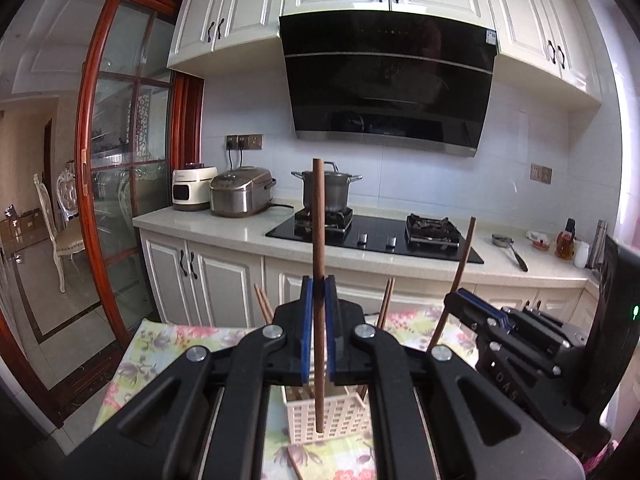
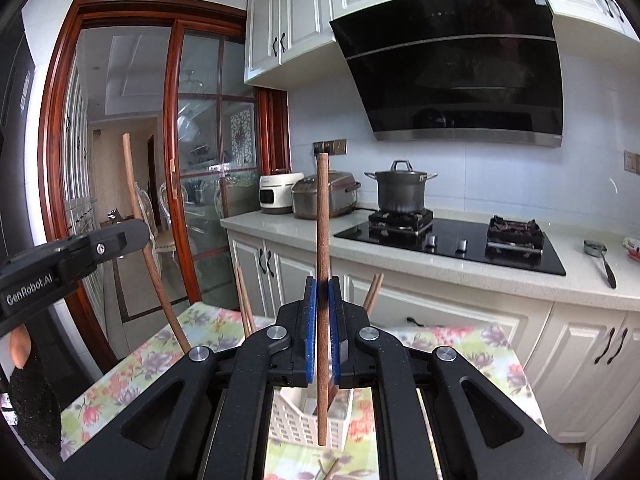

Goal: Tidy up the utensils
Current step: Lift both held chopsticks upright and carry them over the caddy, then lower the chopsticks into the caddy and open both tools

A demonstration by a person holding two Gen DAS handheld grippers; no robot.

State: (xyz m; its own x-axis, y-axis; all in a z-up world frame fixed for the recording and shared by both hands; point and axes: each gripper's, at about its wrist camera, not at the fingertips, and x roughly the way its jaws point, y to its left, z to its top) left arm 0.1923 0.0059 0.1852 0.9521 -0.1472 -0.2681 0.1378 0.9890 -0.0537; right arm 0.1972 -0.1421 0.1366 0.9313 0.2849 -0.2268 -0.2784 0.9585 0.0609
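Both pinching one chopstick each: left gripper (image 1: 319, 288), right gripper (image 2: 323, 286). Lower straight into white basket (image 1: 328, 416), tips first, slowly.

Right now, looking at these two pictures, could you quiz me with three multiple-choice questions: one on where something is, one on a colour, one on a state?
1. Where is the lidded steel pot? A on a hob burner; B on the floral tablecloth; C in the basket.
2. Colour of the slotted plastic utensil basket? A red; B white; C black.
3. The left gripper is: A open, empty; B shut on a brown wooden chopstick; C out of view.

A: it sits on the burner. B: its slotted wall is white. B: the pads clamp the stick.
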